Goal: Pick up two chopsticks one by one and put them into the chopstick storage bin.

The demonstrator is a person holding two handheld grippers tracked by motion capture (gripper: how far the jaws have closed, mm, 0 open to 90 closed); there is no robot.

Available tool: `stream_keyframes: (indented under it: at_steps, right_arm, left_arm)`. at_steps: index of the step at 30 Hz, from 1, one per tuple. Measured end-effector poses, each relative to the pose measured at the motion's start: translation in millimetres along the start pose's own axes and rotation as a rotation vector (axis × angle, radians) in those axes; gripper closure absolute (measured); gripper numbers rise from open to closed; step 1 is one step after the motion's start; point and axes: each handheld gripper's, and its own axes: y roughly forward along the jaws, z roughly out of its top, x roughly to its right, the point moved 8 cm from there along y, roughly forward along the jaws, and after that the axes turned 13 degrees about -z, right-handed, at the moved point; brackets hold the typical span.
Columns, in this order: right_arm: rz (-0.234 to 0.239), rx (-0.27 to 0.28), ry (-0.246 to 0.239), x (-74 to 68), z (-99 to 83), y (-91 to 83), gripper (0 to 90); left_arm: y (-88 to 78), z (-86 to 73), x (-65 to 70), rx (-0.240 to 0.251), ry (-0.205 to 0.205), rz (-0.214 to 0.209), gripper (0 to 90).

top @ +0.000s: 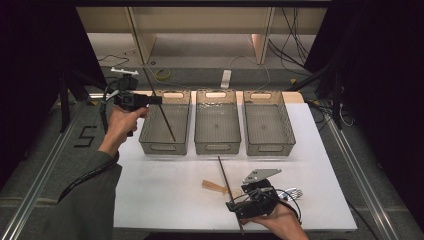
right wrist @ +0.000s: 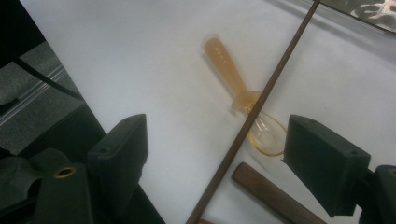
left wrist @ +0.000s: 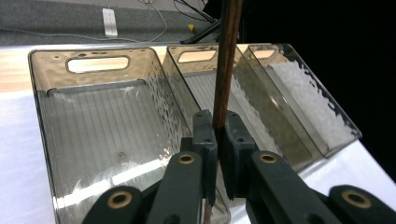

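Nearest the person, the right gripper (top: 252, 200) rested on the white table (top: 165, 195), jaws spread wide and holding nothing. Between them lay a thin dark wooden chopstick (right wrist: 252, 121), crossing a translucent orange plastic spoon (right wrist: 243, 100). Farther off, the left gripper (top: 150, 100) was clamped on a second dark wooden chopstick (left wrist: 225, 65), held above the leftmost clear smoky plastic bin (top: 165, 142).

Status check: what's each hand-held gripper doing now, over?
Left hand-held gripper clamps thin brown wooden stick over left smoky plastic bin. Right hand-held gripper open above second stick. Nothing blocking.
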Motion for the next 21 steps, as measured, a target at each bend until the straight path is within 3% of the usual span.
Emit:
stream_keyframes:
  at_steps: [8,21]
  right_arm:
    - [0.0,-0.002,0.002,0.5,-1.2,-0.3,22.7]
    - [0.002,0.004,-0.001,0.6,-1.6,-1.4,22.9]
  left_arm:
    - [17.3,-2.6,-7.3,-0.035,-0.012,0.024,84.9]
    - [41.3,-19.8,-18.2,-0.071,-0.04,0.036,84.7]
